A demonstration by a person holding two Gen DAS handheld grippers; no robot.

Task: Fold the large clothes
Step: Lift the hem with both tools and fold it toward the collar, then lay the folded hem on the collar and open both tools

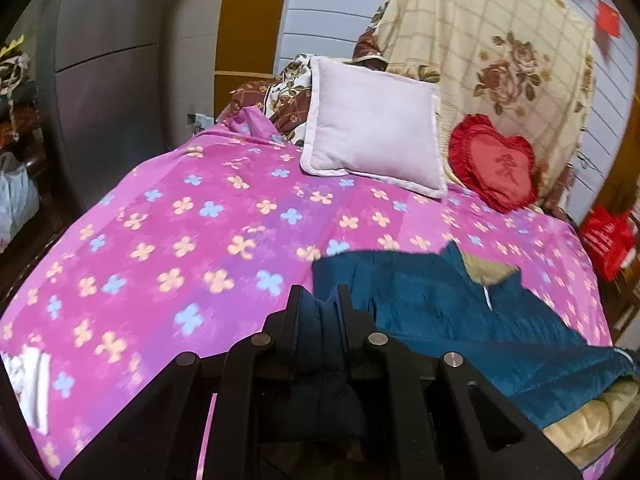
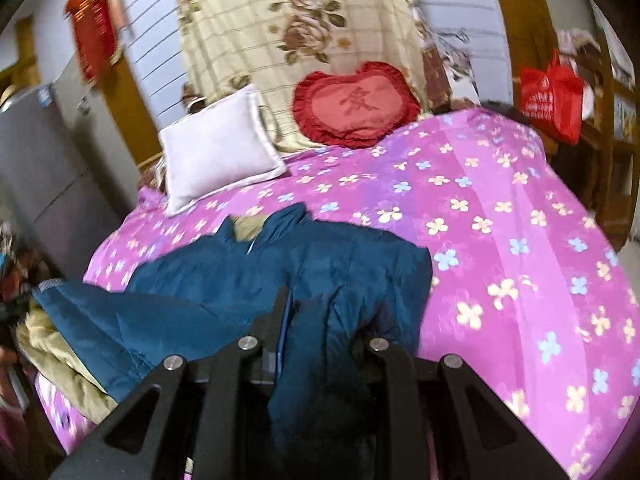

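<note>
- Now both claws, left claw [image 1: 320,300] and right claw [image 2: 316,308], are pinching bunched folds of the teal quilted jacket [image 1: 460,312].
- Pink flowered bedspread [image 1: 200,240] is lying bare beside it, up to the pillow [image 1: 372,124].

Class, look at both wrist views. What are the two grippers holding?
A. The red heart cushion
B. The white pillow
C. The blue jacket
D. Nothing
C: blue jacket fabric is bunched between the left gripper fingers and the right gripper fingers; the pillow and cushion lie untouched.

A bed in a pink flowered sheet [image 1: 180,240] stands against a white panelled wall [image 1: 328,12], beside a grey cabinet [image 1: 108,80].
</note>
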